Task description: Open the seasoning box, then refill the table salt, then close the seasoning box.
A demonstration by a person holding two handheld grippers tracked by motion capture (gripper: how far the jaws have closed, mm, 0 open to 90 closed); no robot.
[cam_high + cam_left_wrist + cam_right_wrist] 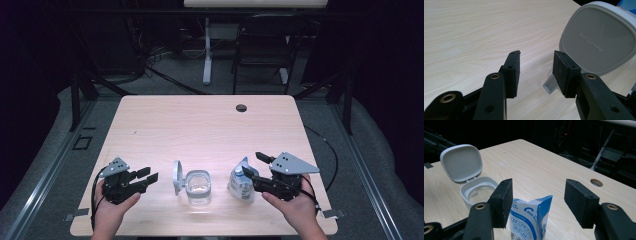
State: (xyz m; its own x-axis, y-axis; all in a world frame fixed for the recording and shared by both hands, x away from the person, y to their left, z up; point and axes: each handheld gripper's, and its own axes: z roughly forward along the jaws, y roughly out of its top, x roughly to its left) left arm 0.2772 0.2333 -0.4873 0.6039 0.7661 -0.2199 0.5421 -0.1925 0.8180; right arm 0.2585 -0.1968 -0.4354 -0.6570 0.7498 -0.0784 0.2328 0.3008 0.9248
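Item: my right gripper [252, 166], jaws wide around pouch [240, 185]; left gripper [148, 175] wide, near open container [198, 187].

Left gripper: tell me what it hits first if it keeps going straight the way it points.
Most likely the raised grey lid of the open clear container. The left gripper, jaws open and empty, aims that way, with bare table between; depth is hard to judge.
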